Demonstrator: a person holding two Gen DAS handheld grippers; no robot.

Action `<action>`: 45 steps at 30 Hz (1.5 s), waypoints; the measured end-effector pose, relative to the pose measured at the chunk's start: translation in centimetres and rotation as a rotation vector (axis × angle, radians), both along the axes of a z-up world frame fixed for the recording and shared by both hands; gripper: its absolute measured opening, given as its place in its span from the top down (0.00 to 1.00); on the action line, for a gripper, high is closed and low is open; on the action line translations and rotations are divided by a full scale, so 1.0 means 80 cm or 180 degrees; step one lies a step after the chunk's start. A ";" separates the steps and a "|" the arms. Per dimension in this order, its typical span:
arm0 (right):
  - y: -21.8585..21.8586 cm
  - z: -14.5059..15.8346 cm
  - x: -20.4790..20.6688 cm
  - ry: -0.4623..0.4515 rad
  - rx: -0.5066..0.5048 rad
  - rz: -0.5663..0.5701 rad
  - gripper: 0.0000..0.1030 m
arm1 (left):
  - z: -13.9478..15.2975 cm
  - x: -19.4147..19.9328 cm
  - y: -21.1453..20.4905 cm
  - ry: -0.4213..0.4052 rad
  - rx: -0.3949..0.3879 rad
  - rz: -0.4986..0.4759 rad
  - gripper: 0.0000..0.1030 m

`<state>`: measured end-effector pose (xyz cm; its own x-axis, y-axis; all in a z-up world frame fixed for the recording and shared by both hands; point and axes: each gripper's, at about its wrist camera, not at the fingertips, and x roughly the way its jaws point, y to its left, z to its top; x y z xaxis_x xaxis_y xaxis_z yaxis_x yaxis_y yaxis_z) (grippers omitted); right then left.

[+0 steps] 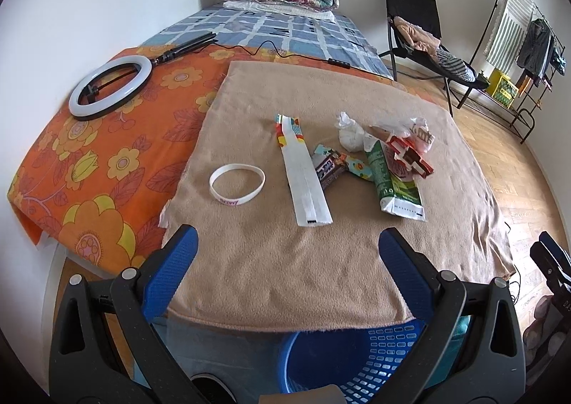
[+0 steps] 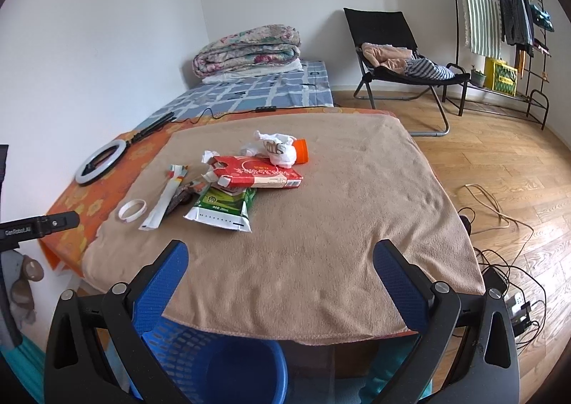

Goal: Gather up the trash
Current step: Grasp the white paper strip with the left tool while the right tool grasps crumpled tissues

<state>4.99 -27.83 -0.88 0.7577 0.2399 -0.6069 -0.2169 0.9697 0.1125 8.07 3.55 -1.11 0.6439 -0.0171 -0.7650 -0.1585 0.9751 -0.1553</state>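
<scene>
A white ring light with a black stand (image 1: 111, 87) lies at the far left on the orange flowered sheet (image 1: 107, 154), well apart from the litter. On the tan fleece blanket (image 1: 321, 261) covering the near end of the bed, the trash runs left to right: a white rubber wristband (image 1: 237, 184) with pink lettering too small to read, a long white flattened wrapper with a coloured end (image 1: 303, 168), a dark brown snack wrapper (image 1: 330, 167) tucked against it, a green and white flattened drink carton (image 1: 396, 186) whose print seems to read 250mL in the right wrist view, a red and white flattened carton (image 2: 257, 172) lying across the green one, and crumpled white tissue (image 2: 278, 151) resting on it beside an orange cup-like piece (image 2: 301, 151). Nothing stands between the tools and the pile.

Further right a black folding chair (image 2: 392, 47) holds clothes, and a black clothes rack (image 2: 506, 11) lines the wall. Cables trail over the wooden floor (image 2: 499, 161).

A blue perforated plastic basket (image 1: 357, 361) sits below the blanket's near edge. In the right wrist view a black bar at the left edge reads GenRobot.AI.

The left tool (image 1: 287, 257) hovers above the blanket's front edge, blue-padded fingers spread wide, holding nothing. The right tool (image 2: 280, 268) is likewise spread wide and empty.
</scene>
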 end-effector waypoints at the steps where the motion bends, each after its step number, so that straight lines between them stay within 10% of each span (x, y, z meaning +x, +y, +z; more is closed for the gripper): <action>1: -0.001 0.001 0.005 0.0003 0.0022 0.0001 0.01 | 0.000 0.008 0.002 0.0010 -0.0018 -0.0007 0.00; 18: -0.003 0.001 0.144 0.0111 0.0281 0.0117 0.02 | -0.050 0.128 0.024 0.0406 -0.0346 -0.0099 0.18; 45: 0.058 -0.078 0.329 0.1100 0.0451 0.0127 0.20 | -0.142 0.232 0.042 0.0928 -0.0804 0.0037 0.52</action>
